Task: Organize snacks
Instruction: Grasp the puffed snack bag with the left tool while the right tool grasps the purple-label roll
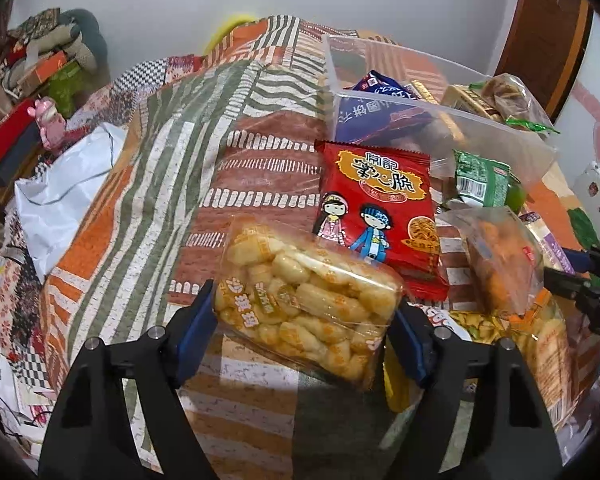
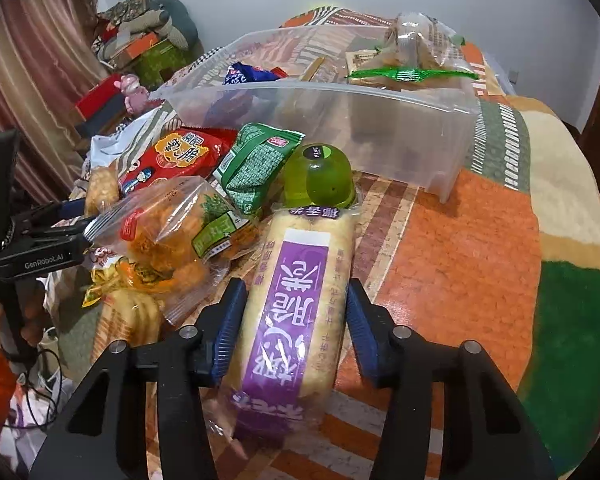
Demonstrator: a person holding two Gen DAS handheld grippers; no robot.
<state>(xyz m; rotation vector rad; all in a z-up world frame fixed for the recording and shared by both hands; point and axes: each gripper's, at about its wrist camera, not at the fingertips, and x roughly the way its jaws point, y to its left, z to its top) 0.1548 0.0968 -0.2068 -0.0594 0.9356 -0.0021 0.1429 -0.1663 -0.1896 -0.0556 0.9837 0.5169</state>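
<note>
L gripper [image 1: 304, 332] has its blue pads pressed on both sides of a clear bag of puffed rice snacks [image 1: 306, 300], so it's gripping that bag; the bag's long axis runs crosswise, pad to pad, and it looks lifted a bit off the patchwork quilt [image 1: 160, 184], though contact underneath can't be confirmed. R gripper [image 2: 296, 320] straddles a long purple-label wafer pack [image 2: 296, 312] w/ the pack's long axis running straight fwd between the fingers; the right pad shows a gap from the wrapper, left pad is about touching, so jaws read as part-open around it, not clamped yet. Key relation: the clear plastic bin [image 2: 380, 120] sits ahead of both grippers, beyond the loose pile, w/ its near wall facing them; it's fwd and right of the L gripper, fwd and slightly right of the R one. R looks nearer to it. Bin already holds a blue packet [image 2: 248, 74] and a few other snacks at the far end. Between grippers & bin: red noodle-snack packet [image 1: 376, 208], green seaweed-type packet [image 2: 256, 164], a green jelly cup [image 2: 320, 176] touching the wafer pack's far end, and a clear bag of orange fried pieces [image 2: 172, 228] just beside the wafer pack on its left. Surface is a soft, uneven quilt over a bed or table, so packs sit tilted. Room: pale wall, striped curtain [image 2: 40, 60] at left, clutter of boxes & soft toys [image 1: 48, 56] in the corner. My guess: L bag goes up and over the bin's near wall next; crinkly film could slip.
</note>
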